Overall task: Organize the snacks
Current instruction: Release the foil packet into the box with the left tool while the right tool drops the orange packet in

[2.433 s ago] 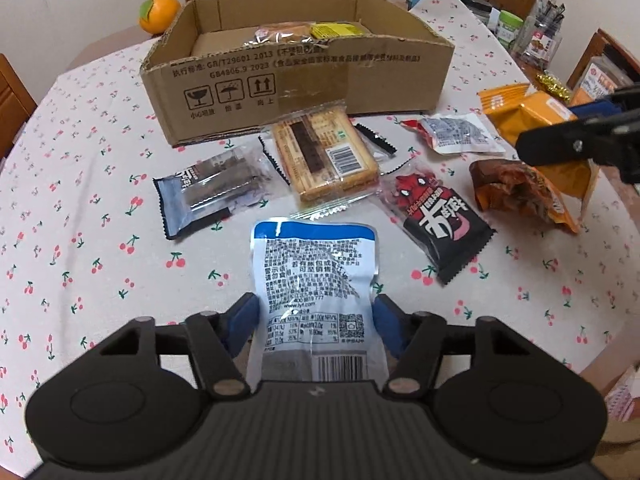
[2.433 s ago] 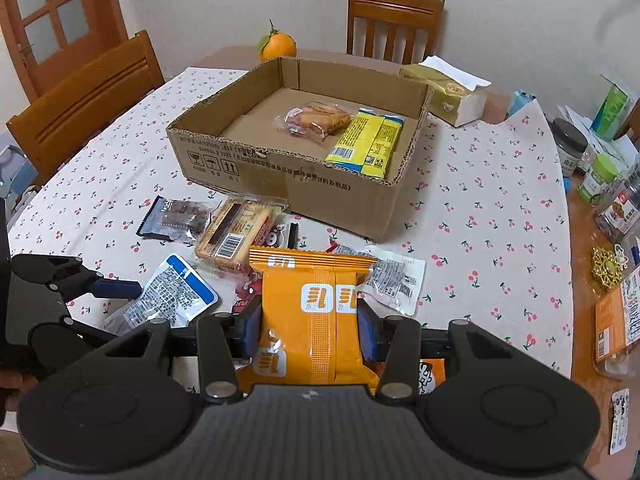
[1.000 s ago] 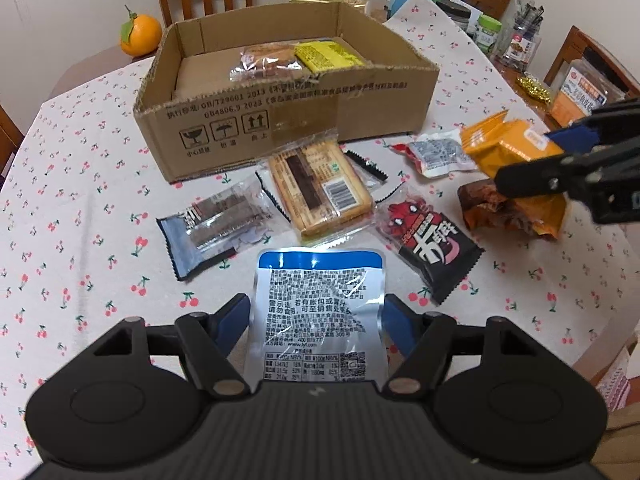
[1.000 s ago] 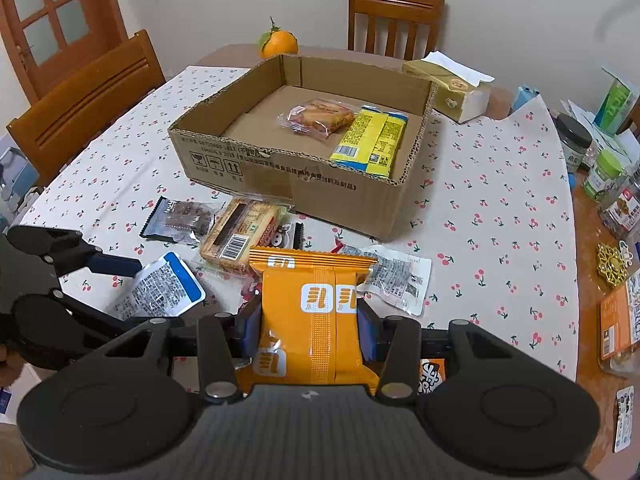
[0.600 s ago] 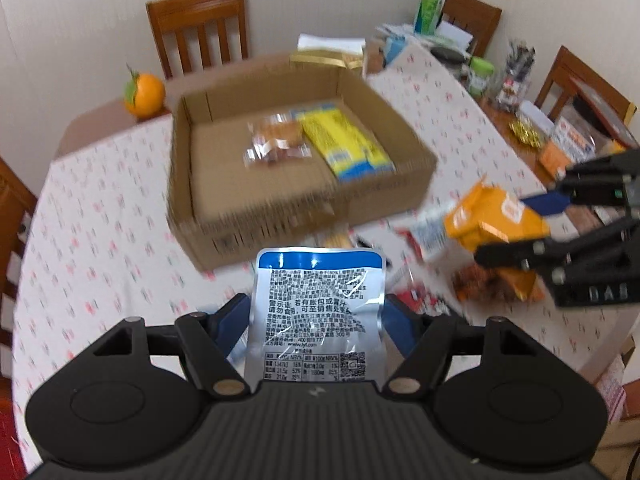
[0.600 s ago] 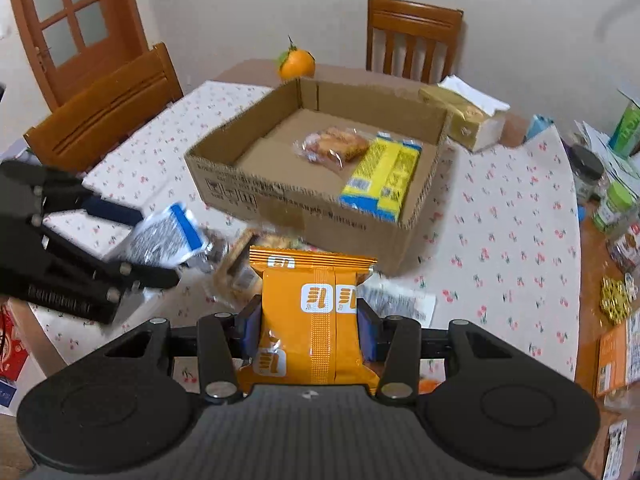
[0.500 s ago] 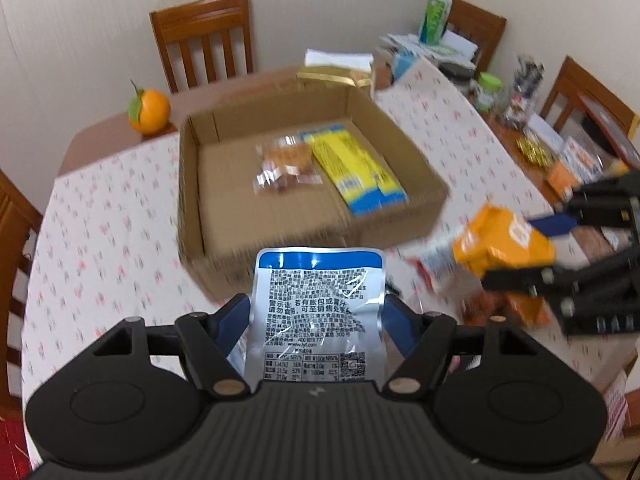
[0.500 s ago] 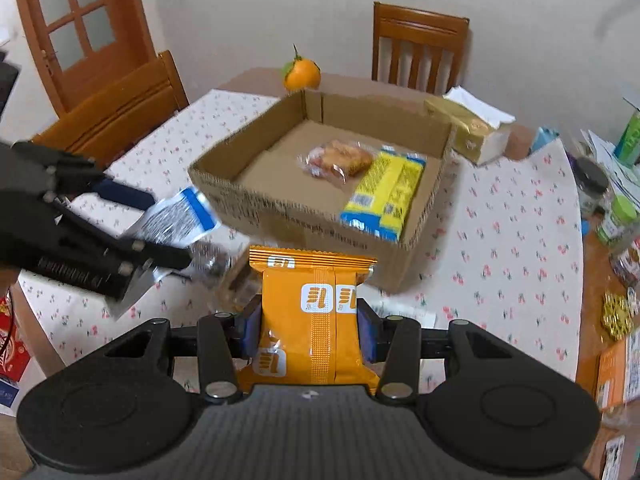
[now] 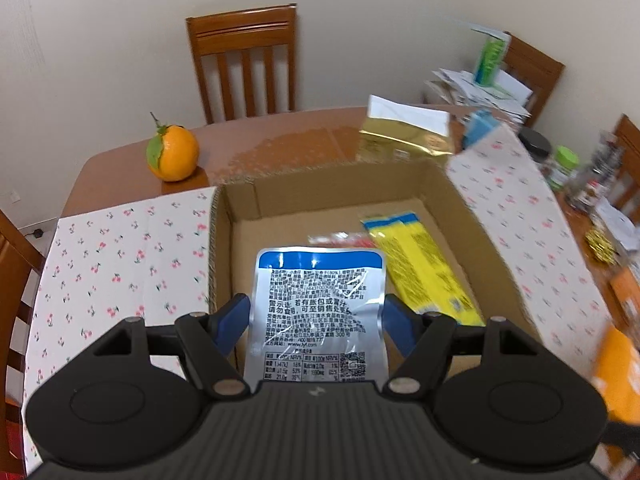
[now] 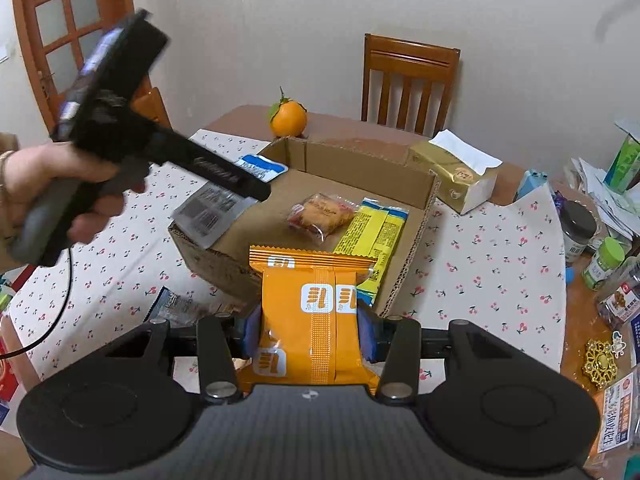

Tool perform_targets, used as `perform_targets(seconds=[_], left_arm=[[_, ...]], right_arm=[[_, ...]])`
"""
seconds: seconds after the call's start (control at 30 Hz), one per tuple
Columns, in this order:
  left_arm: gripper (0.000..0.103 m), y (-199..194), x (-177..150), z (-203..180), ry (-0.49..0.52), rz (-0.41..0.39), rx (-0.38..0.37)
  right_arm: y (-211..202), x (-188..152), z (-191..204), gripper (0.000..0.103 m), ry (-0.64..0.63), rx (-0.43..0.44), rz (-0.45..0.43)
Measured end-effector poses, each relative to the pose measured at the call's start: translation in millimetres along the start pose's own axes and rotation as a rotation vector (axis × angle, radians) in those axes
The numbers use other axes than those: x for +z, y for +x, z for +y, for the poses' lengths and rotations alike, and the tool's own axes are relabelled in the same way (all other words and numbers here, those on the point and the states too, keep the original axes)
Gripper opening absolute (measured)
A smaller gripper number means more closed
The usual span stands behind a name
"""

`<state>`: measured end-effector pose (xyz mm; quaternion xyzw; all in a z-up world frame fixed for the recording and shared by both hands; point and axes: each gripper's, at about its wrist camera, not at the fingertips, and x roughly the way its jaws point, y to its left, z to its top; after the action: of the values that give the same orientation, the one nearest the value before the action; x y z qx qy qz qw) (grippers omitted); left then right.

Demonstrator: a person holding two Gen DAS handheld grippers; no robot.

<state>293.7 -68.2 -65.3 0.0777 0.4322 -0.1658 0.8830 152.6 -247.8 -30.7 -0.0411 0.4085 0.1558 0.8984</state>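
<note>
Right wrist only: pastry packet [image 10: 321, 212] unhidden.

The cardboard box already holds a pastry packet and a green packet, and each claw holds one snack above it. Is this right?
Not quite. In the right wrist view the long packet beside the pastry packet in the cardboard box is yellow, not green. The rest holds: left claw holds the silver-blue packet, right claw the orange one.

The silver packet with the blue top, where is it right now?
The silver packet is clamped in the left gripper, held in the air over the near-left part of the cardboard box, with the yellow snack bag lying inside to its right.
</note>
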Motion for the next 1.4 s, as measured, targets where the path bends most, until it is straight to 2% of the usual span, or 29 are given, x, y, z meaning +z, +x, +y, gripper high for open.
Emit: perform_targets(seconds=[0.13, 0.23, 0.47, 0.57, 0.67, 0.9, 1.27, 1.3, 1.37, 1.4], left_arm=[[0.074, 17, 6, 13, -0.060, -0.007, 0.007], [0.088, 22, 7, 18, -0.092, -0.012, 0.027], [0.091, -6, -6, 19, -0.075, -0.071, 0.050], [0.094, -31, -25, 17, -0.060, -0.111, 0.069], [0.094, -52, -49, 17, -0.072, -0.114, 0.084], [0.094, -78, -103, 19, -0.113, -0.058, 0.113], [0.094, -103, -144, 38, -0.176, -0.037, 0.185], [0.094, -104, -146, 40, -0.183, -0.032, 0.187], [0.094, -106, -152, 43, -0.192, -0.025, 0.195], [0.094, -107, -155, 44, -0.193, -0.023, 0.197]], right_arm=[[1, -1, 0, 0.052, 0.004, -0.010, 0.006], [4, -1, -1, 0.052, 0.004, -0.015, 0.015], [11, 6, 0, 0.052, -0.011, -0.025, 0.027], [15, 13, 1, 0.052, -0.017, -0.024, 0.023], [20, 21, 2, 0.052, -0.023, -0.015, 0.019], [48, 49, 4, 0.052, -0.026, 0.023, 0.019], [117, 79, 19, 0.052, -0.029, 0.048, 0.075], [121, 80, 21, 0.053, -0.031, 0.043, 0.073], [127, 81, 24, 0.063, -0.032, 0.047, 0.068], [128, 81, 25, 0.076, -0.028, 0.045, 0.063]])
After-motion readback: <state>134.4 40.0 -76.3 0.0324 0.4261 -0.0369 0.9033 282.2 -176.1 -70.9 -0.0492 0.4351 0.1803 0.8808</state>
